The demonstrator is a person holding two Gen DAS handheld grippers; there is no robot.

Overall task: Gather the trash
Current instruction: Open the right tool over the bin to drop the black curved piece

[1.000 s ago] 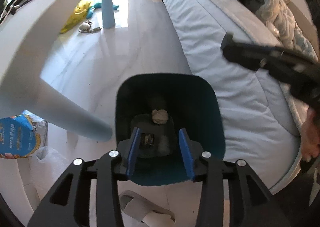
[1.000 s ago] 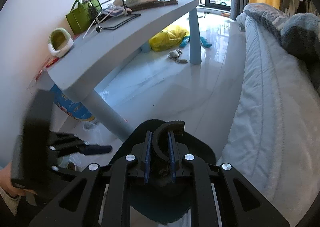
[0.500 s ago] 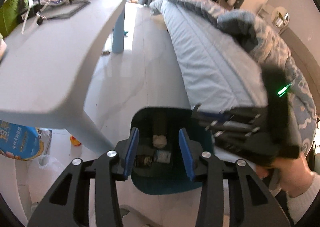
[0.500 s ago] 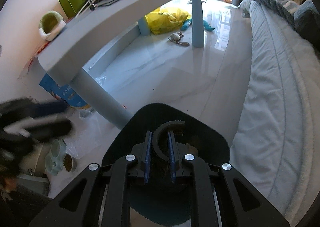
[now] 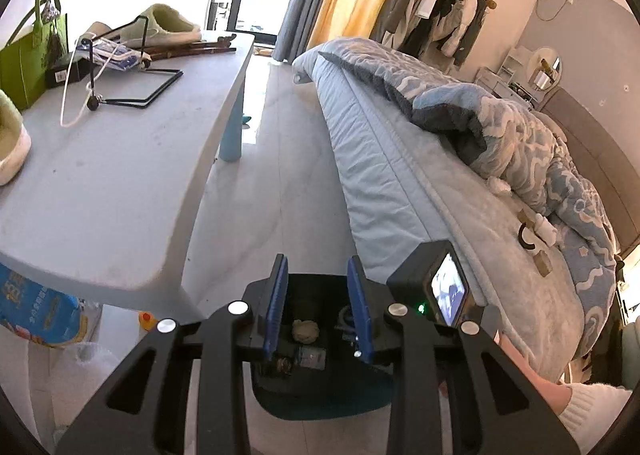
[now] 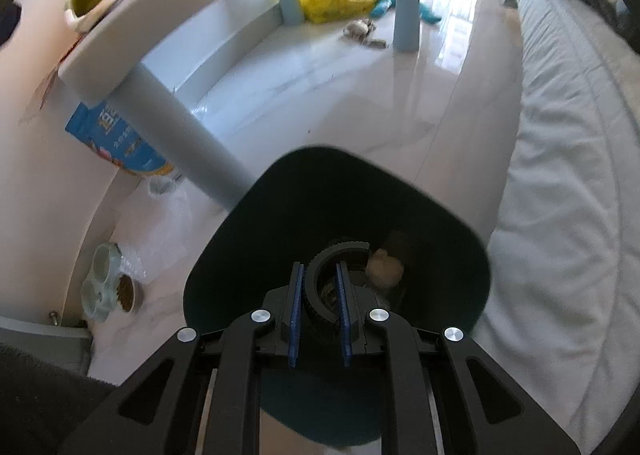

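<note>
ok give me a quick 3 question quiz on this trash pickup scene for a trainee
1. True or false: the right claw is shut on the black handle of the dark teal dustpan.
2. Which claw is open?
A. left
B. right
C. both
3. Fill in: the crumpled tan wad lies inside the ____.

Key: 1 true. 2 A, the left claw is open above the pan and grips nothing. 3 dustpan.
</note>
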